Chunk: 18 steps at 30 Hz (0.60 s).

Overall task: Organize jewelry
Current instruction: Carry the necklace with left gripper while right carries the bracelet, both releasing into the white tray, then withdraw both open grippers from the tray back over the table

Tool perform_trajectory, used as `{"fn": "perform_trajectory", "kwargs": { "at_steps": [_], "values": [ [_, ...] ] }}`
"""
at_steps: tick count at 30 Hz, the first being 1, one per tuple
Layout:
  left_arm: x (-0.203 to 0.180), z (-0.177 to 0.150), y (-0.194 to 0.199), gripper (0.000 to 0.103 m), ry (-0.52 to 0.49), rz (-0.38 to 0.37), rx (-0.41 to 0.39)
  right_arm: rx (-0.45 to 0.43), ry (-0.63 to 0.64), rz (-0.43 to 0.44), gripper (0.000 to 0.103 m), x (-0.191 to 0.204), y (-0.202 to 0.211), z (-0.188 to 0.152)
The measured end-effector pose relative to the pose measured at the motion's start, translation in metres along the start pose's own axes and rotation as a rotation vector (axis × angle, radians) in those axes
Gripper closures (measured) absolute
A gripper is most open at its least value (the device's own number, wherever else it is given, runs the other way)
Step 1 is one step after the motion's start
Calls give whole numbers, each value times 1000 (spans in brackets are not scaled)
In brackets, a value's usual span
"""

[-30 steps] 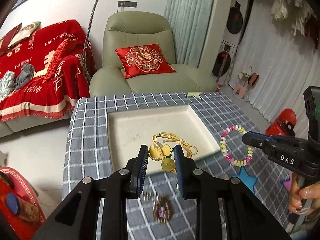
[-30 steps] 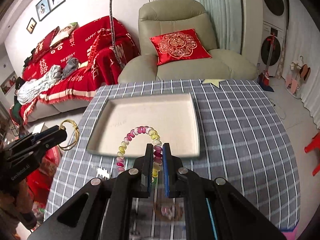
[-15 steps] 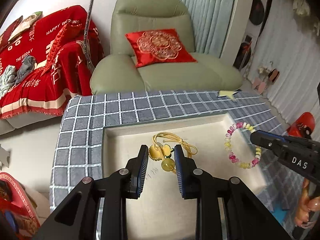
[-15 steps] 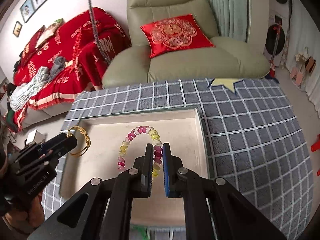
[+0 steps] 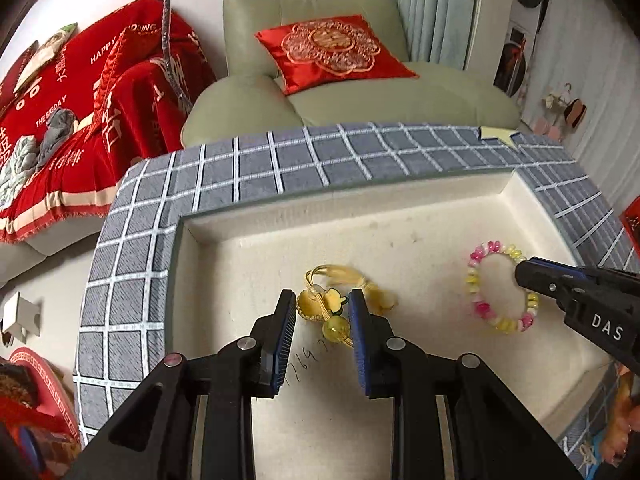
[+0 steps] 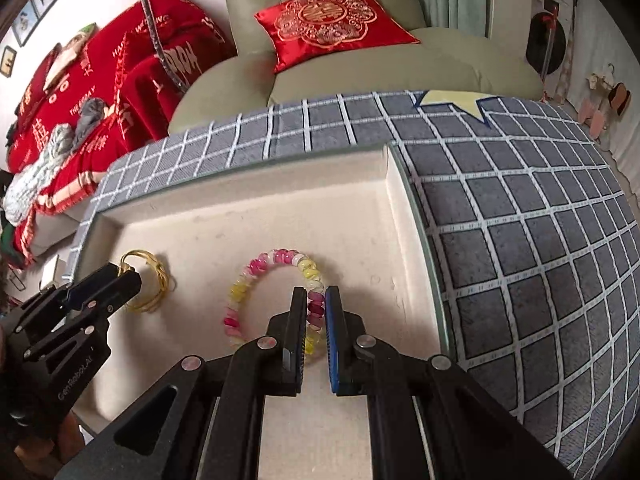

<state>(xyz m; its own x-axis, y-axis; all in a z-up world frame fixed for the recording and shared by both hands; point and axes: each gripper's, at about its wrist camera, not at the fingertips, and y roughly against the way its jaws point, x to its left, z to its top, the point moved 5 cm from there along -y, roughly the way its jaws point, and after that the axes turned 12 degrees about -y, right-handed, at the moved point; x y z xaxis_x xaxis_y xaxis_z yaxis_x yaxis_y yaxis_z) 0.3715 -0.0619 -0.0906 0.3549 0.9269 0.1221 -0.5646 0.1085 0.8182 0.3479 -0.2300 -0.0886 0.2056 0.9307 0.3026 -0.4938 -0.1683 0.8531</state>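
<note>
A shallow cream tray (image 5: pixel 360 216) lies on the grey checked tablecloth; it also shows in the right wrist view (image 6: pixel 384 184). My left gripper (image 5: pixel 322 309) is shut on a yellow cord necklace (image 5: pixel 336 300) with a yellow bead and flower charm, low over the tray floor. My right gripper (image 6: pixel 316 305) is shut on a pink, white and yellow beaded bracelet (image 6: pixel 256 276), which hangs close to the tray floor. From the left wrist view the bracelet (image 5: pixel 480 280) and right gripper (image 5: pixel 532 276) are at the right. From the right wrist view the necklace (image 6: pixel 152 280) and left gripper (image 6: pixel 128 280) are at the left.
The table (image 6: pixel 520 240) carries a pale star patch (image 6: pixel 448 100) near its far edge. Behind it stand a green armchair (image 5: pixel 360 80) with a red cushion and a sofa (image 5: pixel 60 120) under a red throw. The tray's rim rises around both grippers.
Both grippers moved forward and down from the table's near side into the tray, carrying the necklace and the bracelet. Their grips have not changed.
</note>
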Motion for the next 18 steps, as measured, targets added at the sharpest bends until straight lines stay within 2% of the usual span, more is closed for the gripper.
{"fn": "perform_trajectory", "kwargs": {
  "at_steps": [5,6,7,9,14,18],
  "values": [
    [-1,-3,-6,60,-3,22,28,-15,16,-27,89,-1,-1,-4],
    [-1,-3,-6,60,-5,23,35,-14,17,-26,79,-1,-1,-4],
    [-1,-3,-6,60,-6,26,32,-13,11,-25,55,-1,0,-4],
    [-2,-3,-6,60,-8,32,35,-30,4,-18,32,0,5,-3],
    [-1,-4,-4,60,-1,38,32,-57,-26,32,32,3,24,-1],
    [1,-2,2,60,16,33,2,-84,-26,30,32,5,39,-3]
  ]
}}
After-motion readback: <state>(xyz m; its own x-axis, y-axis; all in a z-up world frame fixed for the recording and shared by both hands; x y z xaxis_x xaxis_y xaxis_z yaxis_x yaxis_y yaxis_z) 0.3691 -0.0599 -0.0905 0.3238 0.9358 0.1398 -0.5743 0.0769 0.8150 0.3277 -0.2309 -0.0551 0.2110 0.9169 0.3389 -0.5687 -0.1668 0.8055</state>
